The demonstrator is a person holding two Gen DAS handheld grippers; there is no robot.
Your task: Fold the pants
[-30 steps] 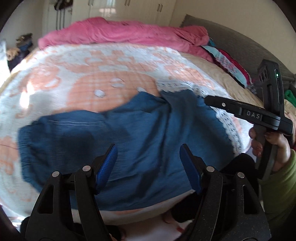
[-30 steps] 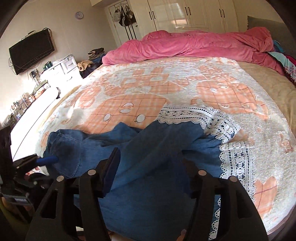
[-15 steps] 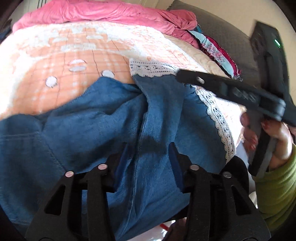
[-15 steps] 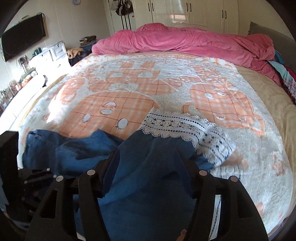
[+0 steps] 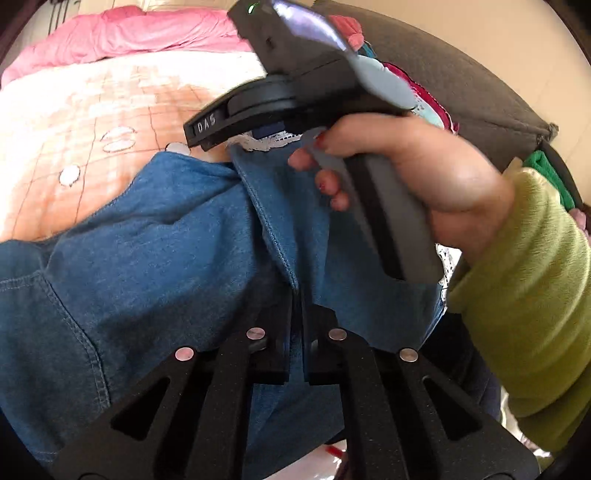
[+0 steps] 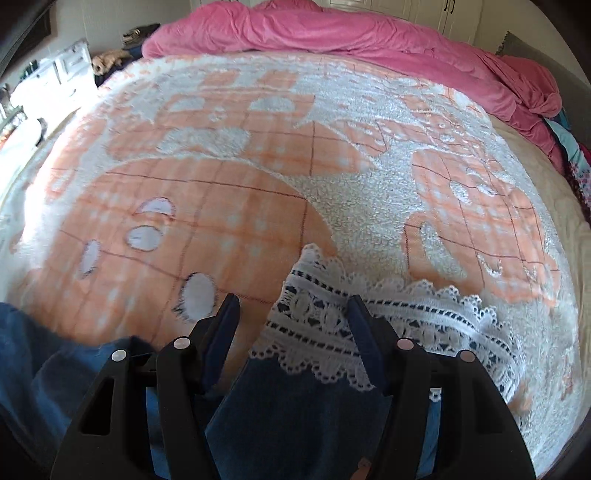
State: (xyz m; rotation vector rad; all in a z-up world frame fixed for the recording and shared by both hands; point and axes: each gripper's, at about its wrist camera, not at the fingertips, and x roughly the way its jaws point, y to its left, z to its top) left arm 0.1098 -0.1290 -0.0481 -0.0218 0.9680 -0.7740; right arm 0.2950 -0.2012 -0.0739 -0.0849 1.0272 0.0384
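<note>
Blue denim pants (image 5: pixel 147 266) with a white lace hem (image 6: pixel 325 325) lie at the near edge of the bed. My left gripper (image 5: pixel 297 302) is shut on a fold of the denim along a seam. My right gripper (image 6: pixel 291 317) is open, its fingers on either side of the lace hem and just above it. The right gripper (image 5: pixel 295 96) also shows in the left wrist view, held by a hand over the far end of the pants.
An orange and white blanket (image 6: pixel 258 166) covers the bed. A pink duvet (image 6: pixel 332 33) is bunched along the far side. A grey headboard (image 5: pixel 461 81) and coloured clothes (image 5: pixel 424 99) are on the right. White drawers (image 6: pixel 55 74) stand at the far left.
My left gripper has moved in over the pants and closed on the denim fold. My right gripper has moved forward to the lace hem, still open.
</note>
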